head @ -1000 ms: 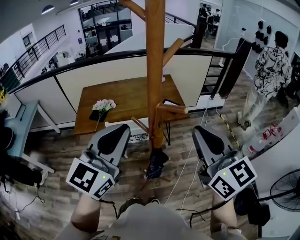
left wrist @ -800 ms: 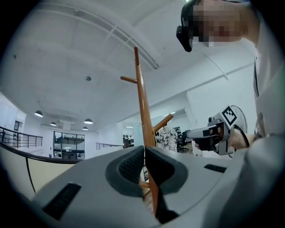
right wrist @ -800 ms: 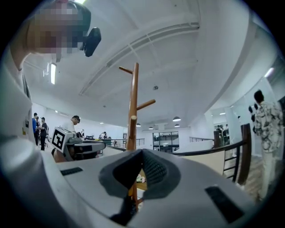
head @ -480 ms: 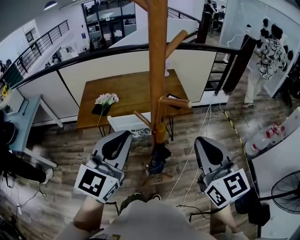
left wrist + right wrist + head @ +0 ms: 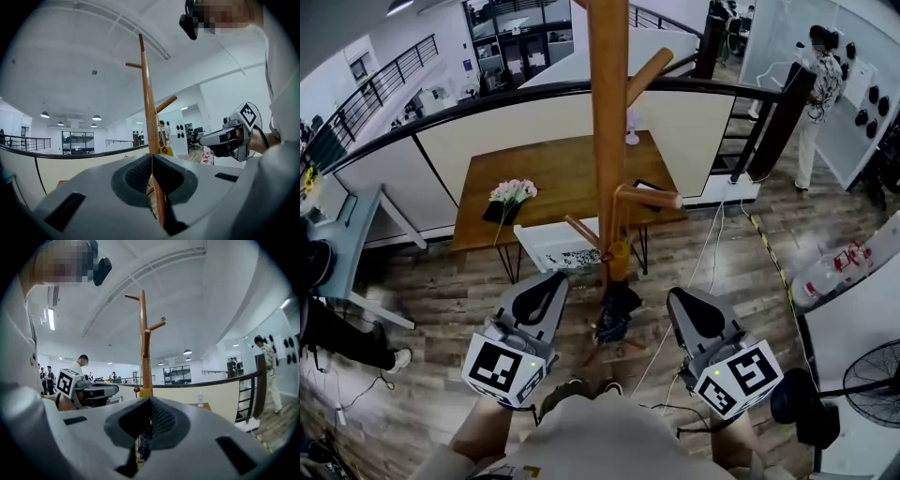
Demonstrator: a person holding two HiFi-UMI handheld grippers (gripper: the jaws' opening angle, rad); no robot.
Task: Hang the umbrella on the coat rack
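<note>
Umbrella (image 5: 615,317) looks hung low on the coat rack (image 5: 607,112), folded, with dark slack cloth under a yellow handle (image 5: 620,253). Likely light, with a stiff shaft: grab the handle, not the fabric. Left hand-held gripper (image 5: 549,279) and right hand-held gripper (image 5: 682,296) are both pressed together, empty, near it.

Coat rack (image 5: 608,141) centre frame, dark umbrella (image 5: 614,314) low against its pole. Left gripper (image 5: 536,302) lower left, right gripper (image 5: 697,317) lower right, both clear of umbrella.
</note>
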